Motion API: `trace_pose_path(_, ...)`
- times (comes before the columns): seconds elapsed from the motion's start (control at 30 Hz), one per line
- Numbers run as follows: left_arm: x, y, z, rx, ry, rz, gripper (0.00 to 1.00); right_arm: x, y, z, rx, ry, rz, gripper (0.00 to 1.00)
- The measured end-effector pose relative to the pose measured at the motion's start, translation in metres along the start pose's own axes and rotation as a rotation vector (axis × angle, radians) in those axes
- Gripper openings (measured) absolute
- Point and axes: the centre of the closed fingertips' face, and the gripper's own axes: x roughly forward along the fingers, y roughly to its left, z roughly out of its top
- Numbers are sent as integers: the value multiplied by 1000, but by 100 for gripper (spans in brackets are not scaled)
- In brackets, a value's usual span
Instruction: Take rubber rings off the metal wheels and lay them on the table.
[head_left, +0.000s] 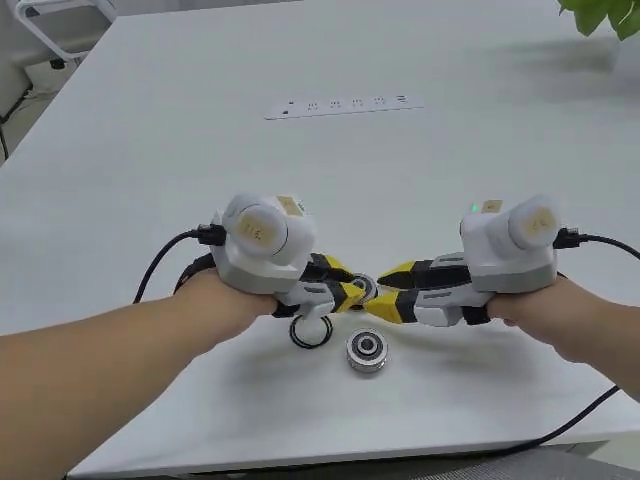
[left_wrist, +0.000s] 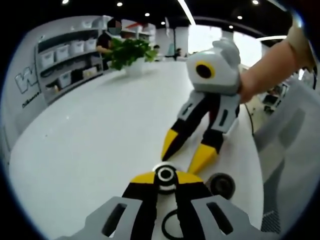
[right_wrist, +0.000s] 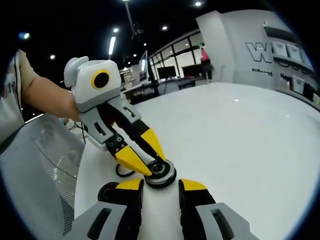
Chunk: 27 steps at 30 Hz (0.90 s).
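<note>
Left hand-held gripper (left_wrist: 166, 180) clamped on wheel (left_wrist: 165, 172), above worktop (head_left: 200, 150) front edge. Right hand-held gripper (right_wrist: 161, 186) empty, jaws apart, tips beside wheel: pinch rubber ring (right_wrist: 172, 176) rim only, peel sideways. Loose ring (head_left: 310, 333), second wheel (head_left: 367, 351) on worktop below.

Black rubber ring (head_left: 311, 333) flat on table (head_left: 200, 150) beside metal wheel (head_left: 367, 351); second wheel (head_left: 362, 288) held above

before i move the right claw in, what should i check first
1. Left claw shut on the wheel: ok.
2. Right claw open, tips close to that wheel: ok.
3. Rubber on the held wheel's rim: cannot tell.
4. Loose ring and second wheel lying on the table below the claws, out of their way: ok.
5. Bare table nearby to lay a ring on: ok.
</note>
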Motion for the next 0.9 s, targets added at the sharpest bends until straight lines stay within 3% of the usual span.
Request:
trace_pose_path(0.3,0,1,-2,-4,6,12,14,7,2,1,-28,12,-6,26)
trace_pose_path(0.9,-1,2,-2,-17,4,19,13,-1,-1,-5,-18,33,-14,14)
